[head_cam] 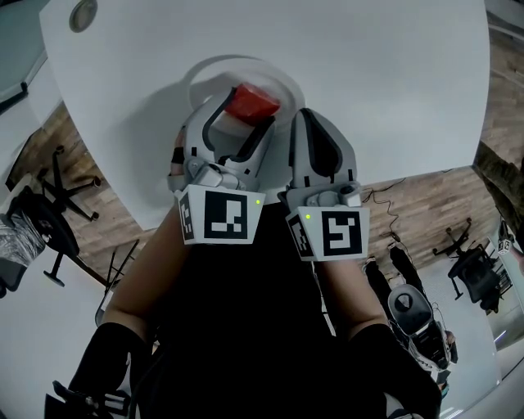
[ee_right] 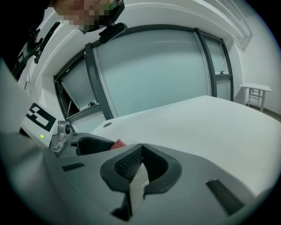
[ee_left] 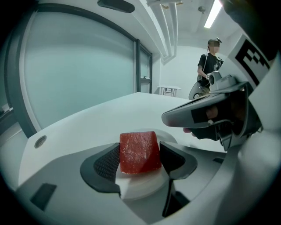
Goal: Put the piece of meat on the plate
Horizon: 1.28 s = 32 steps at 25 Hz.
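Observation:
A red block of meat (head_cam: 254, 101) is clamped between the jaws of my left gripper (head_cam: 248, 108), over the near part of a white plate (head_cam: 214, 69) on the white table. In the left gripper view the meat (ee_left: 139, 151) fills the gap between the black pads (ee_left: 107, 162). The plate rim (ee_left: 172, 135) shows just behind it; whether the meat touches the plate I cannot tell. My right gripper (head_cam: 310, 116) hangs just right of the plate, shut with nothing in it, its pads (ee_right: 128, 163) pressed together. A corner of the meat (ee_right: 117, 144) shows to its left.
The round white table (head_cam: 377, 90) ends close to my body, with wooden floor beyond its edge. A round grommet (head_cam: 83, 15) sits at the far left. Office chairs (head_cam: 49, 204) stand on the floor. A person (ee_left: 210, 61) stands far behind the table.

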### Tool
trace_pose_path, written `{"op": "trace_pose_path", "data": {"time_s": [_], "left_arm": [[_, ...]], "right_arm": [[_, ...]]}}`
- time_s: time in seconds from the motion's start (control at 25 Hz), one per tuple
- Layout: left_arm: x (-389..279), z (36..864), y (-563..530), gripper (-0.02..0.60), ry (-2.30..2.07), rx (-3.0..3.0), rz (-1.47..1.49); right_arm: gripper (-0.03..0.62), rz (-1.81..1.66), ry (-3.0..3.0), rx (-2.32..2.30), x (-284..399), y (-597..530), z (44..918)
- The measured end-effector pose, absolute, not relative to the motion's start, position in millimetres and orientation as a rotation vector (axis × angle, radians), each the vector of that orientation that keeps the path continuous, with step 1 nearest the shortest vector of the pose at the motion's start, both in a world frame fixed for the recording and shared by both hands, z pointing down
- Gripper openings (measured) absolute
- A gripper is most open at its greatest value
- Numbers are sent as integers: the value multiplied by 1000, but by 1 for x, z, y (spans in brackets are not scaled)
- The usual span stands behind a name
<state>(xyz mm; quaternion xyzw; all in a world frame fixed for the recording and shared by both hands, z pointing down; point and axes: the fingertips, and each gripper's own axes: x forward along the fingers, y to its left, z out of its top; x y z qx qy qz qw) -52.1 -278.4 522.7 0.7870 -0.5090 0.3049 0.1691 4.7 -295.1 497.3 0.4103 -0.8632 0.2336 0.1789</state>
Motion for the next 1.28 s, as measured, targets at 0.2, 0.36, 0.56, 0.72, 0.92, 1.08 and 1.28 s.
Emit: {"op": "trace_pose_path", "data": {"time_s": [0.2, 0.36, 0.56, 0.72, 0.92, 1.08, 1.28], "left_arm": [[-55, 522, -278, 282, -1456, 2239, 879], [-52, 507, -277, 282, -1506, 2281, 843], [-50, 465, -265, 281, -1606, 2350, 748], [-48, 421, -247, 194, -1733, 2381, 639], [-42, 358, -210, 26, -1918, 2395, 544], [-33, 316, -193, 3, -2003, 2452, 455], [-26, 273, -169, 3, -2037, 2382, 177]], "right_arm": [[3, 651, -2449, 1175, 8, -296, 491], [3, 643, -2466, 1190, 17, -293, 484], [3, 590, -2527, 1182, 23, -280, 459], [3, 523, -2600, 1153, 23, -259, 427], [3, 427, -2709, 1094, 26, -224, 377], [3, 292, -2840, 1030, 26, -207, 335], [3, 155, -2857, 977, 33, -181, 300]]}}
